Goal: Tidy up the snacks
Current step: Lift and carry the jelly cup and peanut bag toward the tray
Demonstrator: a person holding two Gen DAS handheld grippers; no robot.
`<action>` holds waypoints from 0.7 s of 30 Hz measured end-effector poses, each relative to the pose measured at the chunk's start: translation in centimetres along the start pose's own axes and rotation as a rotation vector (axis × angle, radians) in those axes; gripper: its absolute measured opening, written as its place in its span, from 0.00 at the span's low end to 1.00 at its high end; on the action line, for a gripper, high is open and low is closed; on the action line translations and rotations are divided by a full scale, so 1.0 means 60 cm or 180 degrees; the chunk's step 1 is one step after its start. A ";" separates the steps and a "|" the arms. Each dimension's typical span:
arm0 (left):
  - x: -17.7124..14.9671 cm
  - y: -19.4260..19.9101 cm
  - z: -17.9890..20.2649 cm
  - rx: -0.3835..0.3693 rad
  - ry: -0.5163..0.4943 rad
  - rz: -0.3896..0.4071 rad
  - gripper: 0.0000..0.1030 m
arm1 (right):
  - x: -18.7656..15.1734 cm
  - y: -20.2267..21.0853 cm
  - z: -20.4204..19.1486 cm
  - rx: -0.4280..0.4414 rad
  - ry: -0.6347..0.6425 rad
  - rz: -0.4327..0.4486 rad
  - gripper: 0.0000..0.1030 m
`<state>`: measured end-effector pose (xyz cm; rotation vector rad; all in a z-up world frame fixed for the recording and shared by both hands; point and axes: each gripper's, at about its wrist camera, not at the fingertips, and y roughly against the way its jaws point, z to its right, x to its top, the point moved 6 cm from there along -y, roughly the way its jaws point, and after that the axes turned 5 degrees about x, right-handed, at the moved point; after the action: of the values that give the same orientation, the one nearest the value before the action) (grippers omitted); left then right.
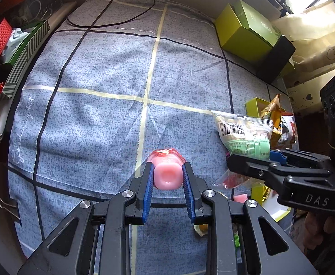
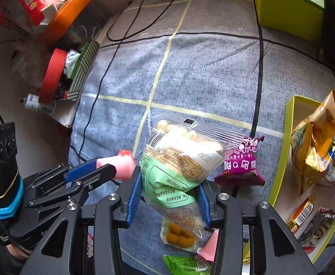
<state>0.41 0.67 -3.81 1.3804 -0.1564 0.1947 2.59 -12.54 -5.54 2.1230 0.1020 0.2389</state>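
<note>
Snacks are in both of my grippers at once. The left gripper [image 1: 167, 174] pinches a small pink jelly cup [image 1: 166, 176] between its blue pads, clear of the grey checked cloth [image 1: 103, 114]. The right gripper [image 2: 170, 197] has its jaws closed on a clear-and-green bag of puffed snacks [image 2: 179, 160], which stands up between the pads with its sealed top leaning away from me.

To do this step well, I judge each item should go to its own container without the two grippers crossing: they hang just beside each other, and in the right wrist view the cup sits right against the bag's left edge. I would separate the hands first, then carry the bag to the right toward the yellow-green tray [image 2: 279, 160], which already holds a gold packet [image 2: 316, 146] and some small bars. The bag is light and crinkly, so I expect it to swing and would keep the grip low on it.

A purple packet [image 2: 240, 162] lies just left of the tray's wall, in the bag's path. Near me, under the right gripper, lie a clear pack of orange pieces [image 2: 179, 233], a pink wedge [image 2: 210, 245] and a green packet [image 2: 181, 264]. A black cable [image 2: 98, 87] runs down the cloth's left side, and a green box [image 1: 243, 32] stands far right.
</note>
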 end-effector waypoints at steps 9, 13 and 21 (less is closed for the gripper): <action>0.002 0.025 0.070 -0.0054 -0.0315 0.0056 0.25 | -0.047 0.043 0.015 -0.0017 -0.0068 0.0093 0.40; -0.001 0.029 0.101 -0.0067 -0.0455 0.0054 0.25 | -0.060 0.063 0.031 -0.0030 -0.0142 0.0172 0.40; 0.001 0.037 0.154 -0.0081 -0.0684 0.0076 0.25 | -0.088 0.102 0.065 -0.0041 -0.0295 0.0306 0.40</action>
<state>-0.02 -8.00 0.00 1.3730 -0.3533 0.0634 -1.85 -19.91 -3.09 2.1251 -0.0561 0.1970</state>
